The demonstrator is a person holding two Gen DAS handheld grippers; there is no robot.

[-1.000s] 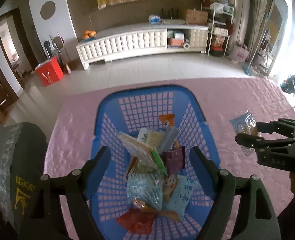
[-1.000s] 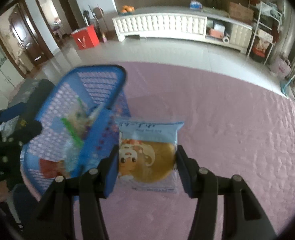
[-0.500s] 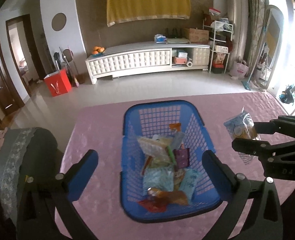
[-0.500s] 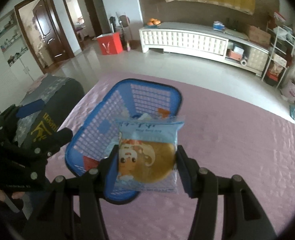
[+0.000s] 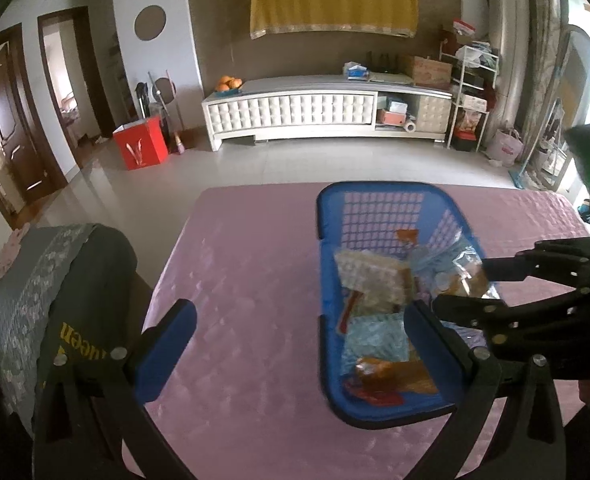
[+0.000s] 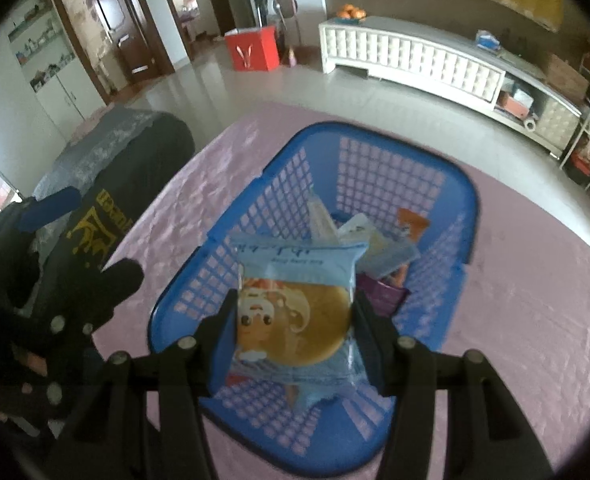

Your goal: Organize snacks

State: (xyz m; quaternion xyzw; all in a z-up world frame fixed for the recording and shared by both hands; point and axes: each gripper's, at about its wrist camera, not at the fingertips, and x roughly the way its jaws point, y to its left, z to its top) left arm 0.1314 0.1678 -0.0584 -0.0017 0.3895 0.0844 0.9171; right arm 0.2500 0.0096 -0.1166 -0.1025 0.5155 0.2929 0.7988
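A pink, quilted tabletop (image 6: 535, 320) fills the lower half of both views, and on it stands a blue plastic lattice basket (image 6: 375, 168), long axis running away from the cameras, already holding a loose heap of wrapped snacks (image 5: 375, 288). In the left wrist view the basket sits to the right of centre, well off the line of the left gripper (image 5: 299, 336), whose blue-padded jaws are spread wide and hold nothing; only its right finger overlaps the basket's near corner in the picture.

The right gripper (image 6: 293, 328) is the one that matters here. Its jaws are pinched on the two side edges of a pale blue cake packet printed with a cartoon face and a round golden cake (image 6: 295, 312), held flat-on to the camera with its top seam pointing away, its long axis roughly along the basket's length. Seen from the right wrist, the packet hangs directly over the basket's interior — near end and middle, inside the rim line. The left wrist view agrees: the right gripper reaches in from the right across the far wall, the packet above the pile rather than on it.

So the drop target lies straight below the packet. I judge that little sideways travel is needed — a short lowering and a release should land it on the heap, the right arm being plainly the nearer.
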